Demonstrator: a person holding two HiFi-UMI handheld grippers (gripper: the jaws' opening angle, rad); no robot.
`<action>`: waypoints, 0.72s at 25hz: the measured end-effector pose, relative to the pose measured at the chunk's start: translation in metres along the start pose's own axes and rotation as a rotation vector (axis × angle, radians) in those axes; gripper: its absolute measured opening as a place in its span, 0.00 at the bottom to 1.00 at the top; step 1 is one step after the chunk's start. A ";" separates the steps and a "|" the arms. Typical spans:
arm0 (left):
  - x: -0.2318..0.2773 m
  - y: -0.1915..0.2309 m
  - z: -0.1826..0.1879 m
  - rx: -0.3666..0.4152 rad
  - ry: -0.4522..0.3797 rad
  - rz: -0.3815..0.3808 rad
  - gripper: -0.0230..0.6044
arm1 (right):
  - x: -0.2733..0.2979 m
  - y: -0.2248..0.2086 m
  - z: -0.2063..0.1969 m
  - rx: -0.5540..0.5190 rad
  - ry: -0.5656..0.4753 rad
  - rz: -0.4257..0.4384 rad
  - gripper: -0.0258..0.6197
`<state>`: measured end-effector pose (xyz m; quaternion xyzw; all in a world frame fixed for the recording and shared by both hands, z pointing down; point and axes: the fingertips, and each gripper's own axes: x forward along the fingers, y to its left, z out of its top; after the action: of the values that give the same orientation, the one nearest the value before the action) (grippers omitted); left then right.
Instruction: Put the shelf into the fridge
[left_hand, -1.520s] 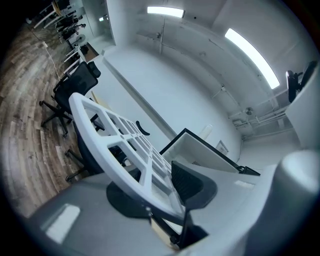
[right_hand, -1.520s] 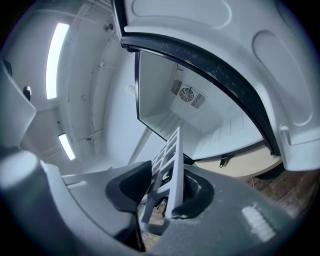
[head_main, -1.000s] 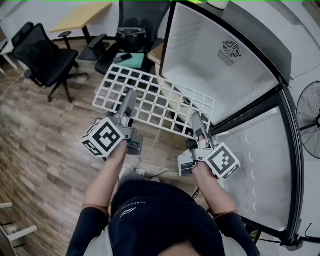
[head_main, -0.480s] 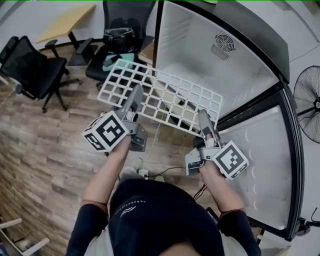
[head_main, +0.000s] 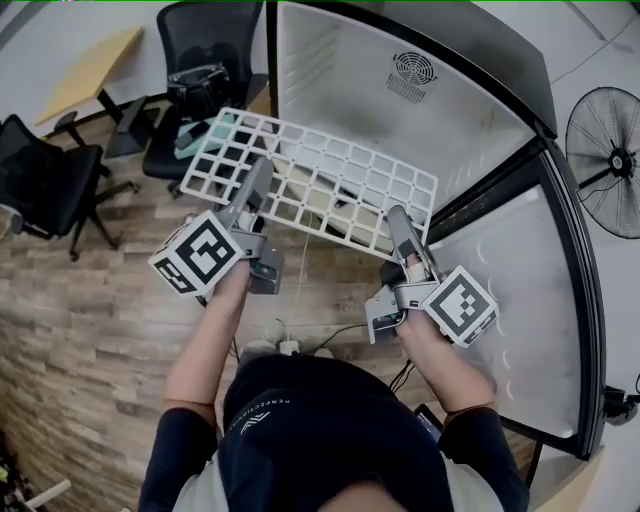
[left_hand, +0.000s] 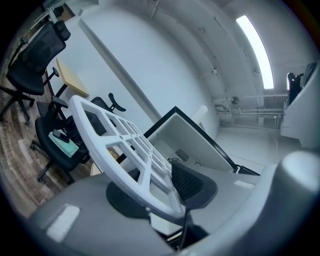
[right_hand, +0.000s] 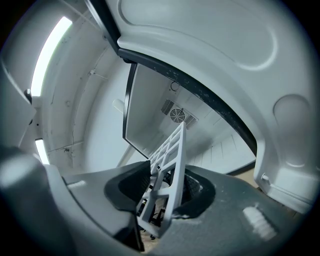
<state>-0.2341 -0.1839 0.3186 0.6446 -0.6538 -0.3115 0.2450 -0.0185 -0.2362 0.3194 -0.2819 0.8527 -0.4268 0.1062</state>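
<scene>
The white grid shelf (head_main: 310, 180) hangs in the air, roughly level, in front of the open fridge (head_main: 350, 100). My left gripper (head_main: 258, 182) is shut on the shelf's near edge towards its left end. My right gripper (head_main: 398, 222) is shut on the same edge near the right corner. Its jaws have just been opening a little, with the shelf edge still between the pads. In the left gripper view the shelf (left_hand: 120, 145) runs out between the jaws towards the fridge (left_hand: 195, 145). From the right gripper view the shelf (right_hand: 170, 155) points at the fridge's white cavity (right_hand: 155, 105).
The fridge door (head_main: 510, 300) stands open at the right, close to my right hand. A standing fan (head_main: 605, 160) is beyond it. Black office chairs (head_main: 45, 185) and a wooden desk (head_main: 90, 70) stand on the wood floor at left. A cable lies by the person's feet.
Both grippers have carried the shelf up and towards the fridge opening, the left end moving more. The shelf's far edge now lies over the front of the cavity.
</scene>
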 end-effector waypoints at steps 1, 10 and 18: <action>0.003 -0.001 0.001 0.002 0.007 -0.008 0.26 | -0.001 0.001 0.001 -0.001 -0.005 -0.002 0.23; 0.033 -0.015 -0.008 -0.008 0.083 -0.079 0.26 | -0.011 -0.004 0.017 -0.017 -0.056 -0.033 0.23; 0.054 -0.022 -0.008 0.004 0.122 -0.119 0.26 | -0.012 -0.006 0.024 -0.034 -0.089 -0.070 0.23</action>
<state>-0.2159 -0.2380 0.3041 0.7006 -0.5988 -0.2843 0.2643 0.0043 -0.2485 0.3089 -0.3321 0.8438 -0.4028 0.1240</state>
